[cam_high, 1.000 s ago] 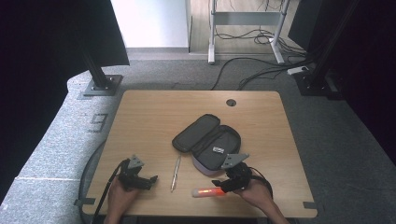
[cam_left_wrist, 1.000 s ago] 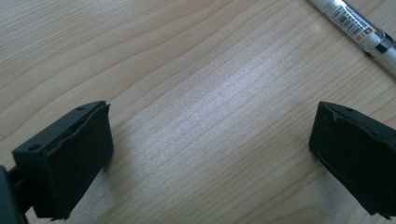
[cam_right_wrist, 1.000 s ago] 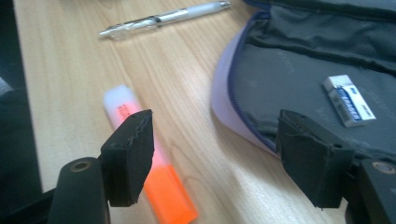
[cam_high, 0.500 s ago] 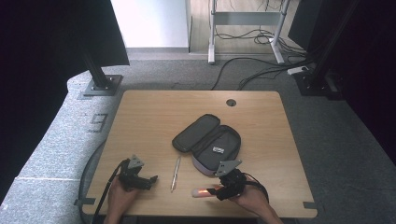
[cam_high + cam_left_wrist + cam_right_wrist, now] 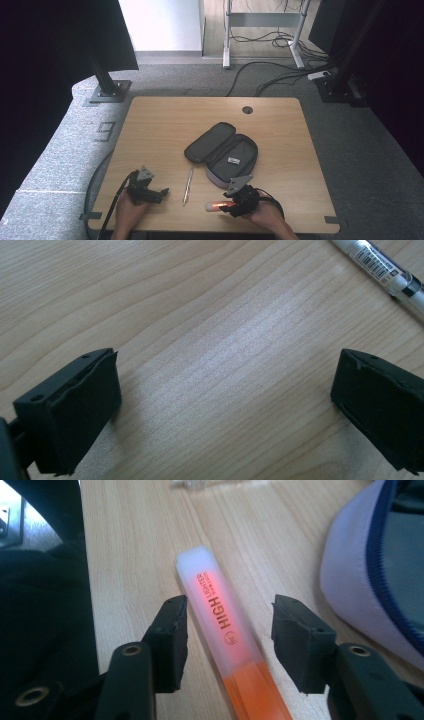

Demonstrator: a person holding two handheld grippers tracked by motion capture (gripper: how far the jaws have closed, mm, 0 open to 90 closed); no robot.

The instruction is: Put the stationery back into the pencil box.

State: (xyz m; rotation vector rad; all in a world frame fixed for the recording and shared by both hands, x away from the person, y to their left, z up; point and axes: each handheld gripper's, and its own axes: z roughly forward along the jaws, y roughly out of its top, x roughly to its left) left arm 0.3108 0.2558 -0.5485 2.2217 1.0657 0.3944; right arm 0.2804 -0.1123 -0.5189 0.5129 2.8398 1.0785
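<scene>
Between my right gripper's (image 5: 227, 630) half-open jaws, just closing but not yet touching, lies the orange highlighter (image 5: 220, 615) on the counter (image 5: 135, 540), lengthwise for a side pinch; pencil case (image 5: 360, 565) waits open alongside.

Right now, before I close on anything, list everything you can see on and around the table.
highlighter: 1, orange with a pale cap, lying at the table's near edge between the right gripper's jaws, pads not yet on it
pen: 1, silver-white, lying on the table between the two grippers
pencil case: 1, grey with a lilac shell, unzipped and open at mid-table, a small white item inside
table: 1, light wood, round cable hole at the far edge
stands: 2, black, on the grey carpet at the far corners
cables: several, black, on the floor beyond the table
left gripper: 1, black, jaws open over bare wood
right gripper: 1, black, jaws just been closing, either side of the highlighter
</scene>
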